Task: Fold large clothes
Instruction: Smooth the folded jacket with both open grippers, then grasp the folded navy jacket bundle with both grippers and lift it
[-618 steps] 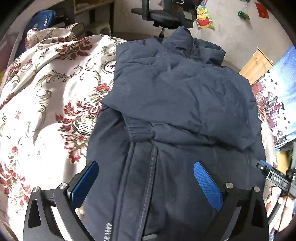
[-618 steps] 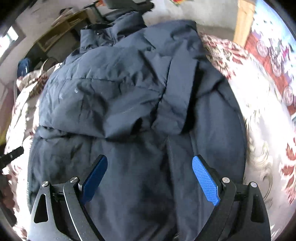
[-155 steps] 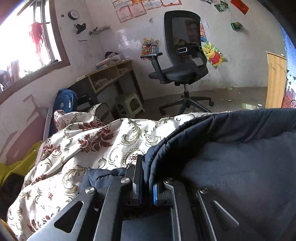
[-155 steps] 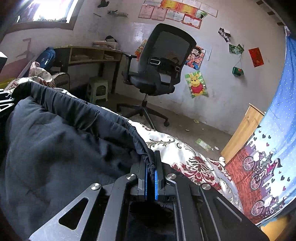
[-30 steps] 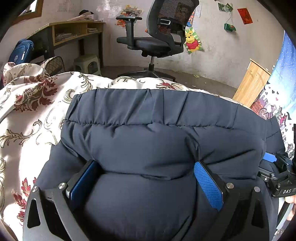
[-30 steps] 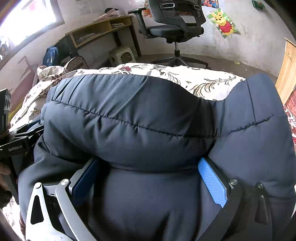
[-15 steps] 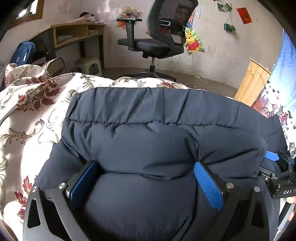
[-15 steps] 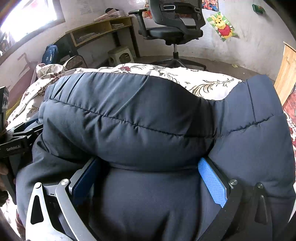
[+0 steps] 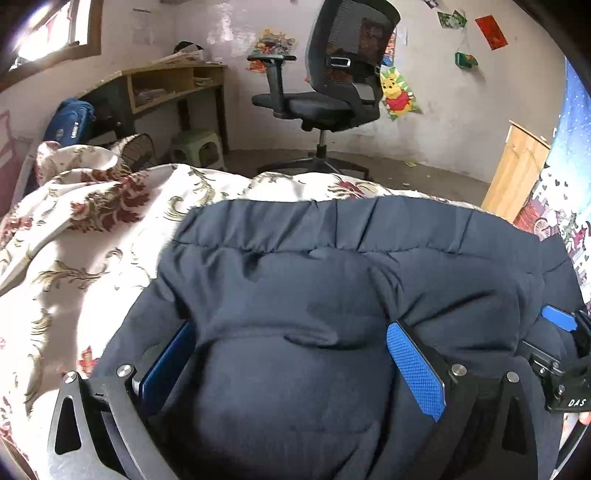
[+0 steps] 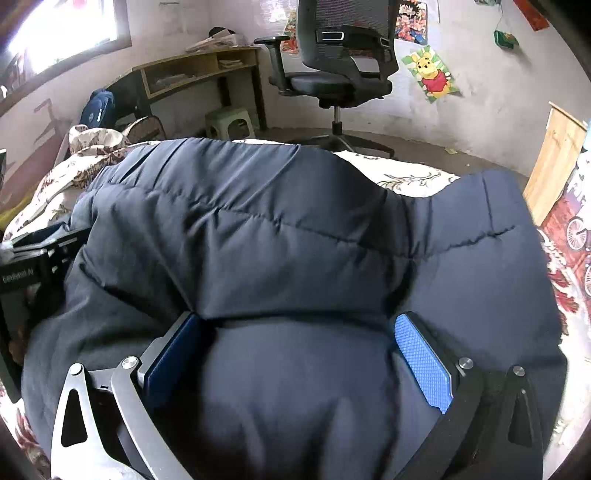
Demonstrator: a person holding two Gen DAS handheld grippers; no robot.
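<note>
Both grippers' jaws spread wide over puffy quilted navy jacket [image 9: 295,295]; floral bedspread [image 9: 92,240] beneath.

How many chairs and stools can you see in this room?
2: a black office chair by the far wall, and a small green stool under the wooden desk. The bed may hide others.

We list a pale, scuffed wall [image 9: 454,122] with posters and a bear picture [image 9: 398,96]; a bright window [image 10: 66,29] at upper left; a wooden desk [image 9: 173,79] with open shelf; a black mesh office chair [image 9: 332,81]; a green stool [image 9: 197,147]; a bare grey floor [image 9: 424,175]; a wooden cabinet [image 9: 517,170]; a bed under floral cover [image 9: 85,236].
</note>
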